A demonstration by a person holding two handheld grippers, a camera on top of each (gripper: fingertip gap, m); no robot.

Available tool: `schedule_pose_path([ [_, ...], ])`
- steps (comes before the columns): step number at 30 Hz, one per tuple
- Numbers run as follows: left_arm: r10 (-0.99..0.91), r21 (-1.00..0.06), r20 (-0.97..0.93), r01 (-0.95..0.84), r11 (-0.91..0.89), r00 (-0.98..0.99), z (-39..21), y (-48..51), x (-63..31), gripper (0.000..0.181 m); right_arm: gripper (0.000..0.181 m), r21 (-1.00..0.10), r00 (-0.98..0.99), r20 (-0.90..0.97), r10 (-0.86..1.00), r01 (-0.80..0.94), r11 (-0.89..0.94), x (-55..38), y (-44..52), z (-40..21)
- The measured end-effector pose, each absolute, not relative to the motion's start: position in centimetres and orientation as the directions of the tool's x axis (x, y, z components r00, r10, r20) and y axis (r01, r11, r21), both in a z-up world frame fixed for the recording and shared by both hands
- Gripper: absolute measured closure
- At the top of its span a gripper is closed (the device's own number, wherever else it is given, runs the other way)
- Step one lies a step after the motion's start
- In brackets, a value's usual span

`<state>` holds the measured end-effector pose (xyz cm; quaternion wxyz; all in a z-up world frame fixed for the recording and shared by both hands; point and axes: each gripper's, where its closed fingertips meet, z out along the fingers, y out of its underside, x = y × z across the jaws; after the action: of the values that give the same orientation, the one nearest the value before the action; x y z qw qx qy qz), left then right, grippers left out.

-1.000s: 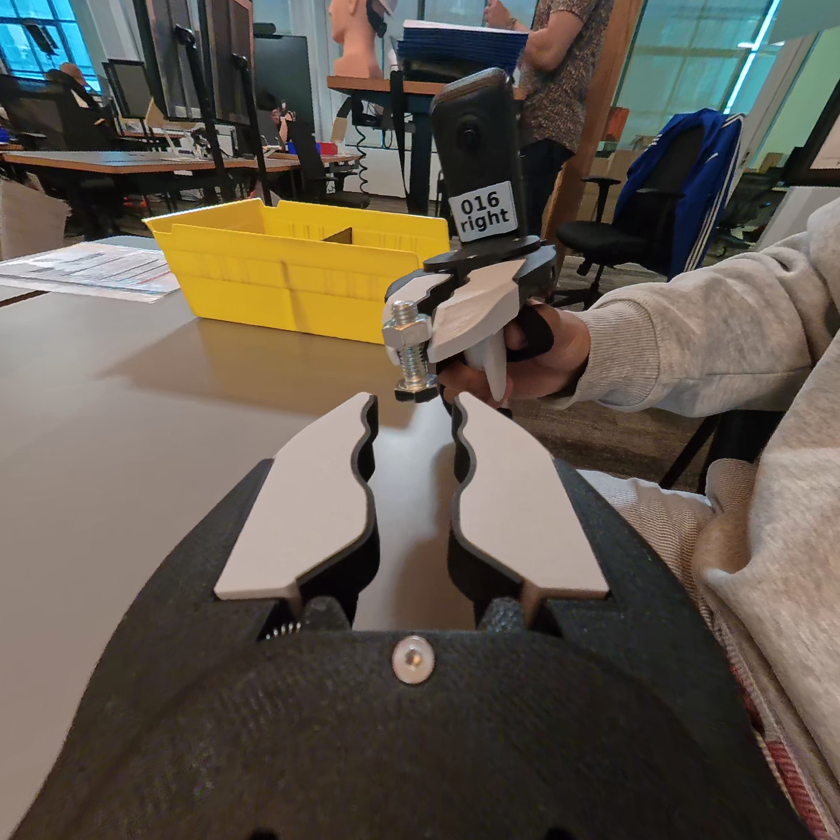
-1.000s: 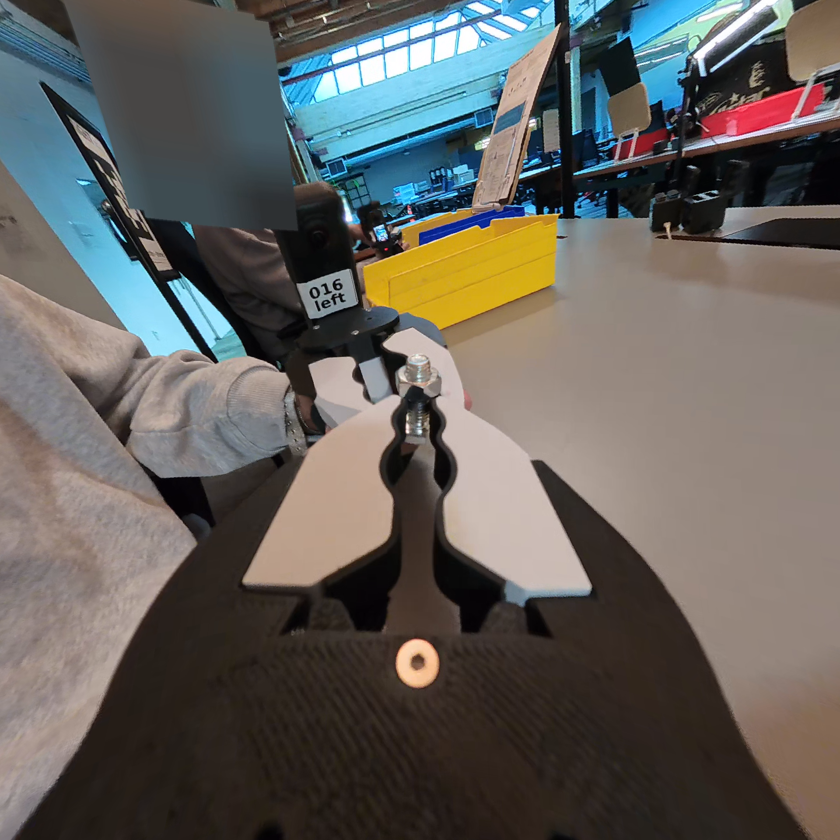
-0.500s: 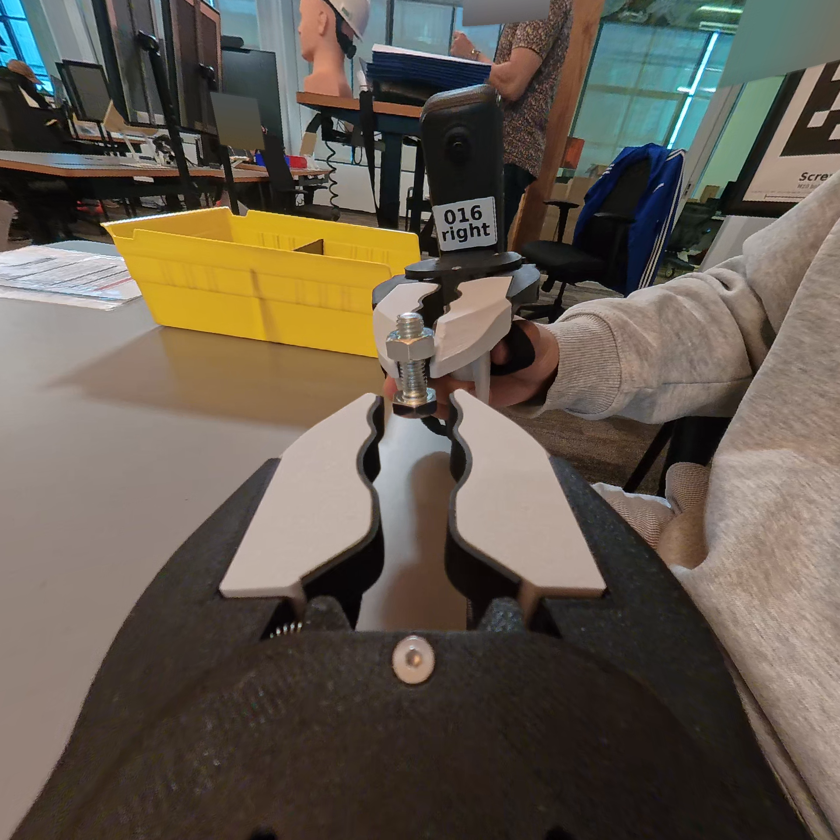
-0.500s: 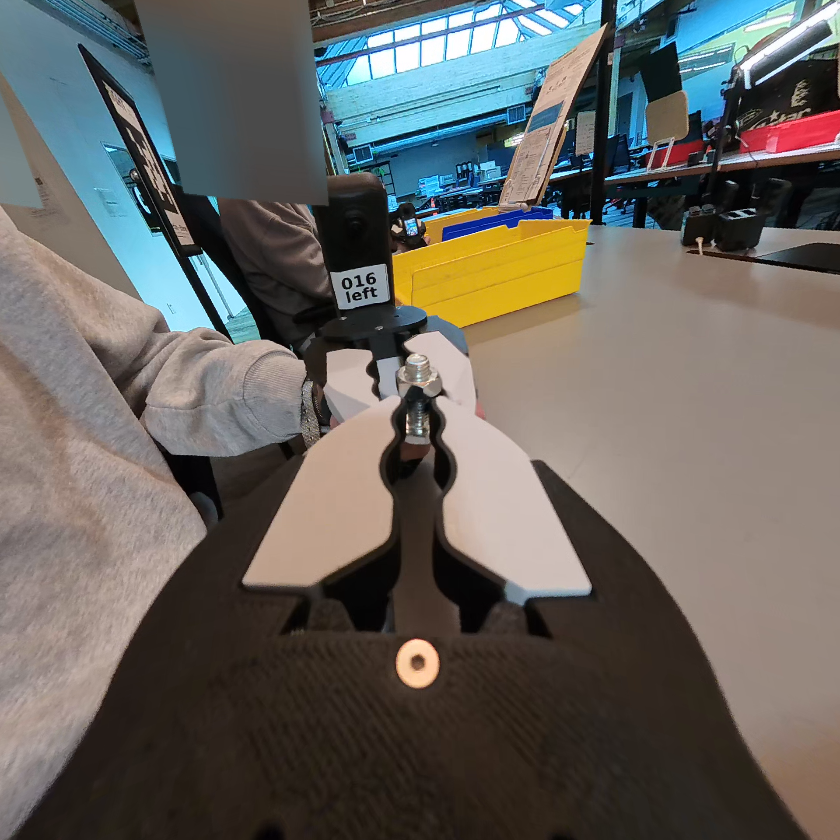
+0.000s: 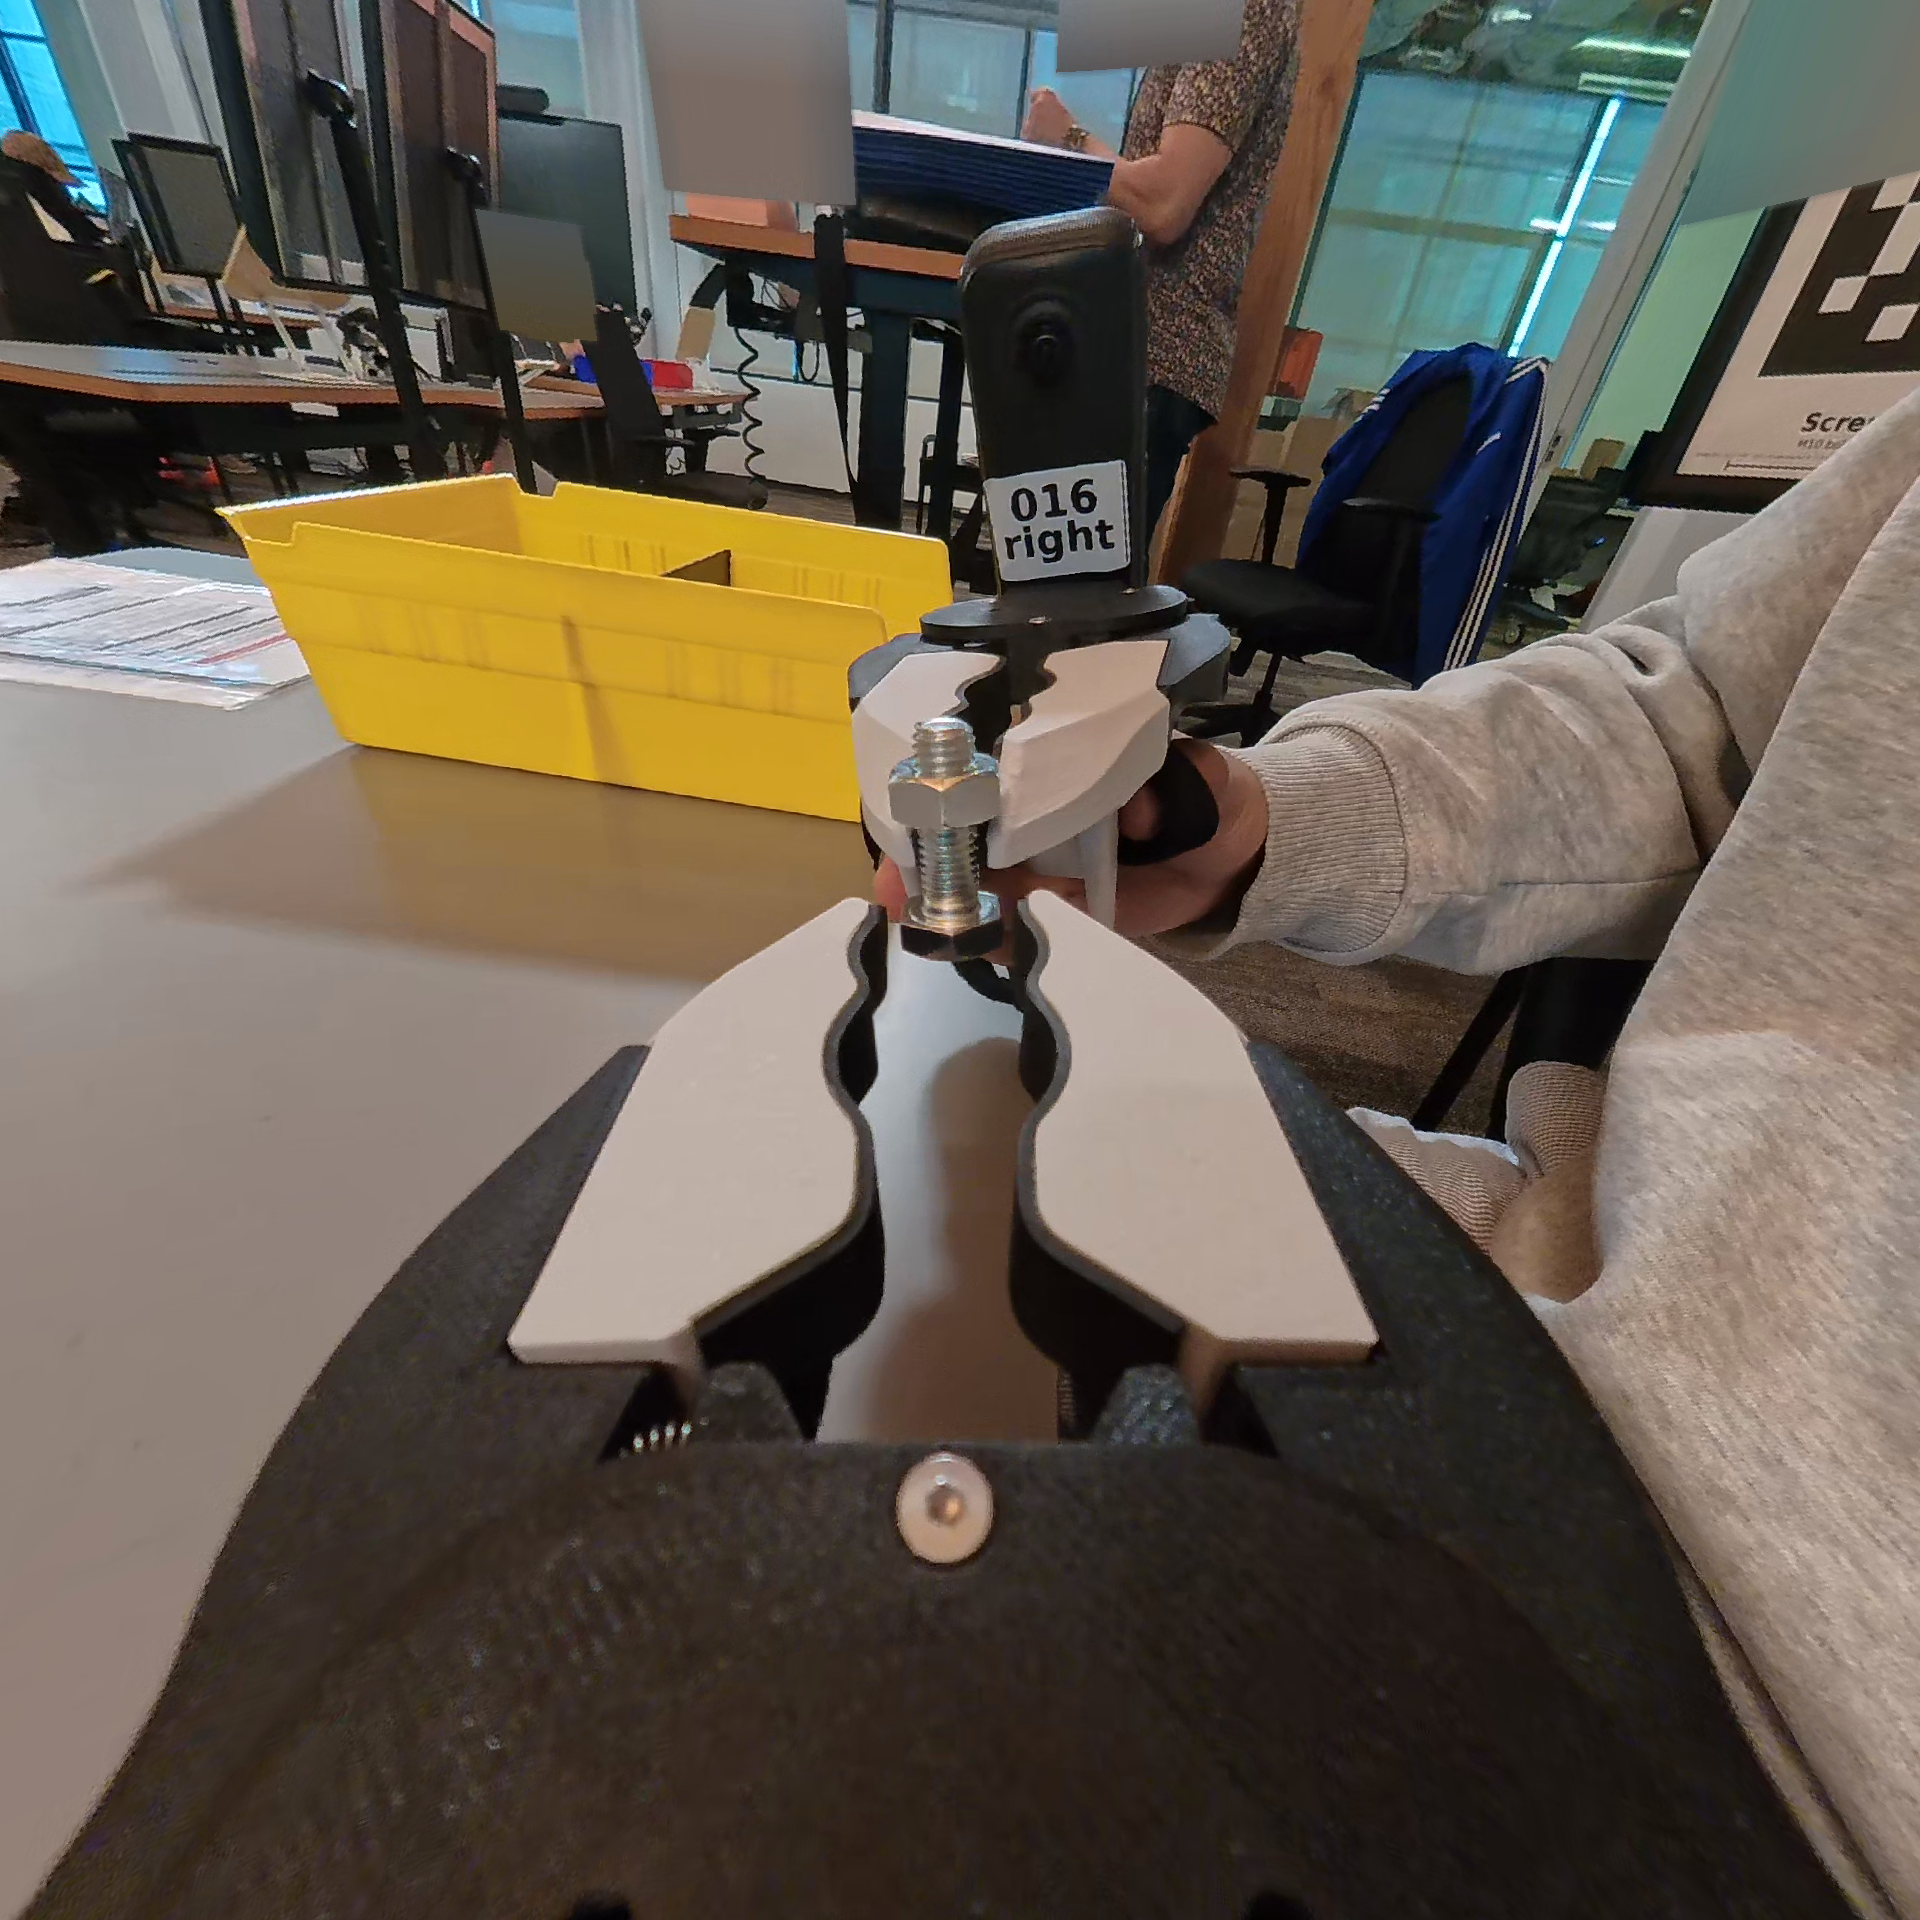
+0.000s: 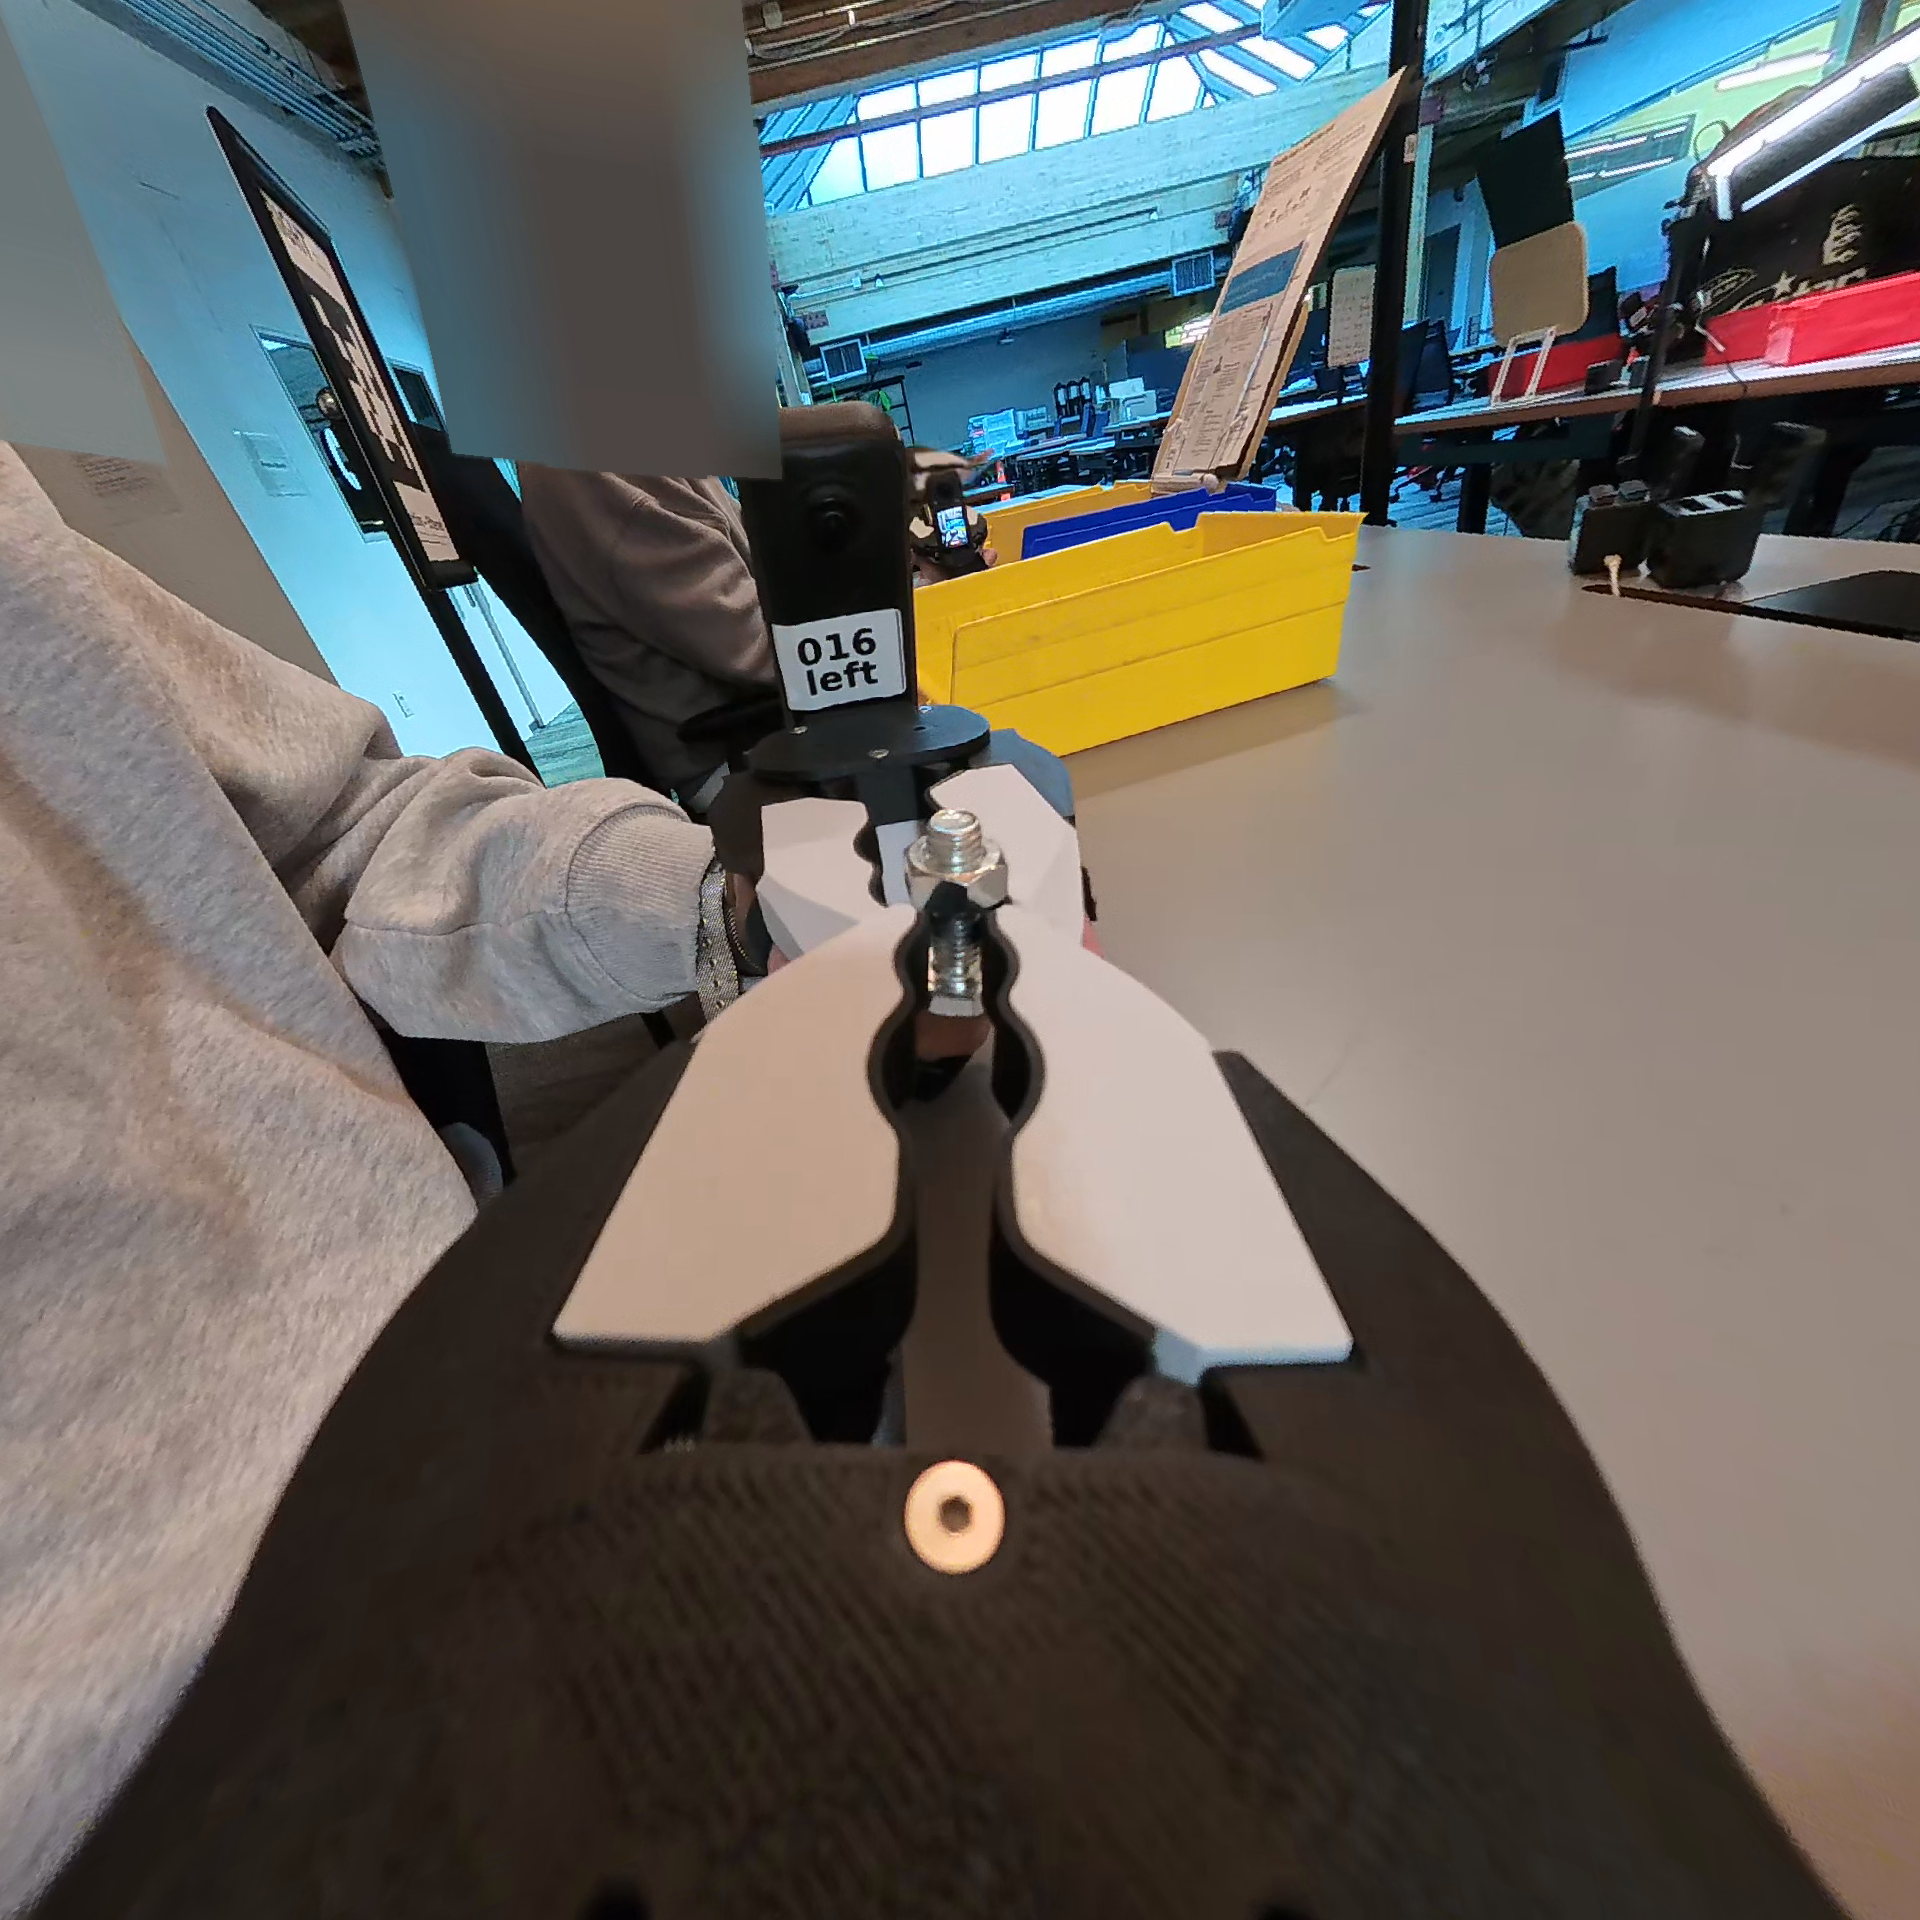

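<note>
Left tool closer under bolt, right tool still clamped

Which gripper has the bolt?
The right gripper: its fingers are shut on the bolt, nut near the top. The left gripper is open and empty, just short of the bolt head.
</note>
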<state>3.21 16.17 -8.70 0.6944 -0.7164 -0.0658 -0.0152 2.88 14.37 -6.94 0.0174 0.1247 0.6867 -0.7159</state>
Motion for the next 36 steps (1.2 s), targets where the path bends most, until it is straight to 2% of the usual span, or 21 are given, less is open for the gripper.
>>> schedule_pose_path([
  [19, 0.075, -0.992, 0.124, 0.126, -0.019, 0.989, -8.6, 16.1, 3.1, 0.163, 0.172, -0.982, -0.97, -0.187, 0.157, 0.18, -0.058, 2.8, 14.4, -6.9],
  [23, 0.1, -0.984, 0.175, 0.175, 0.006, 0.979, -8.5, 15.9, 2.4, 0.163, 0.172, -0.984, -0.967, -0.176, 0.182, 0.167, -0.062, 2.5, 14.5, -6.8],
  [28, 0.132, -0.985, 0.174, 0.173, 0.02, 0.976, -8.4, 15.6, 1.7, 0.163, 0.164, -0.992, -0.965, -0.117, 0.235, 0.103, -0.07, 2.1, 14.8, -6.4],
  [36, 0.133, -0.984, 0.178, 0.176, 0.032, 0.975, -8.3, 15.7, 1.8, 0.163, 0.157, -0.991, -0.962, -0.118, 0.247, 0.096, -0.097, 2.0, 14.8, -6.0],
])
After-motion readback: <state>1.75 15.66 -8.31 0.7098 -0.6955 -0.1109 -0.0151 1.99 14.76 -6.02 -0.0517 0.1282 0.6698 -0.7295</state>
